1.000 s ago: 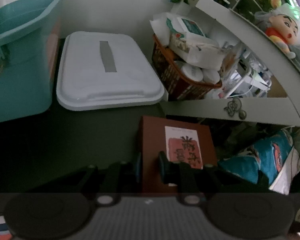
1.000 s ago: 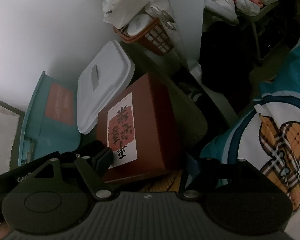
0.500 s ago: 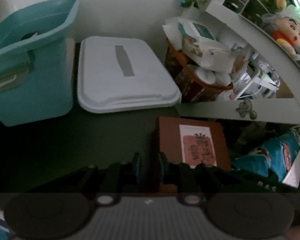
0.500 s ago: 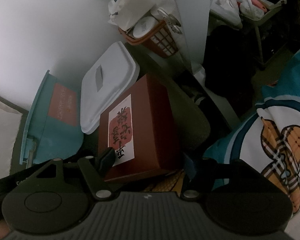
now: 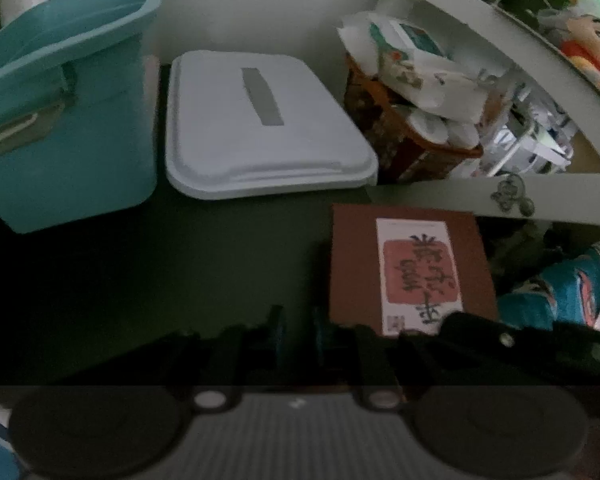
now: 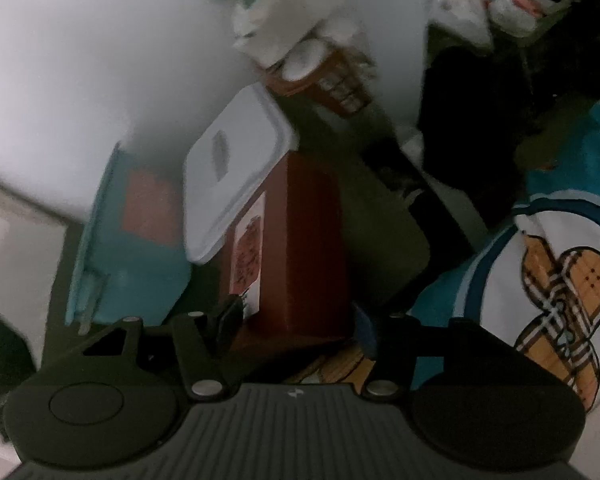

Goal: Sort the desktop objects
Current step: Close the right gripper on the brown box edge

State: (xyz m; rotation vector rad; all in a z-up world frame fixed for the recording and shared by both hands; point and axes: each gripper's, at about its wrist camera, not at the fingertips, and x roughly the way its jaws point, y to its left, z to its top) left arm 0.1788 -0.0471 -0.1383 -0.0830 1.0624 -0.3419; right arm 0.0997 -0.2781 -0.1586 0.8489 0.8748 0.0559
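Dark green desktop (image 5: 148,280) under me, my left gripper (image 5: 298,330) clenched on nothing just left of the brown box (image 5: 356,264), my right gripper (image 6: 296,320) closing in, straddling that box (image 6: 304,248), contact unclear

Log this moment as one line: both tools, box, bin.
left tool: shut, empty | right tool: closing around brown box, contact unclear | brown box: on desk | teal bin: open
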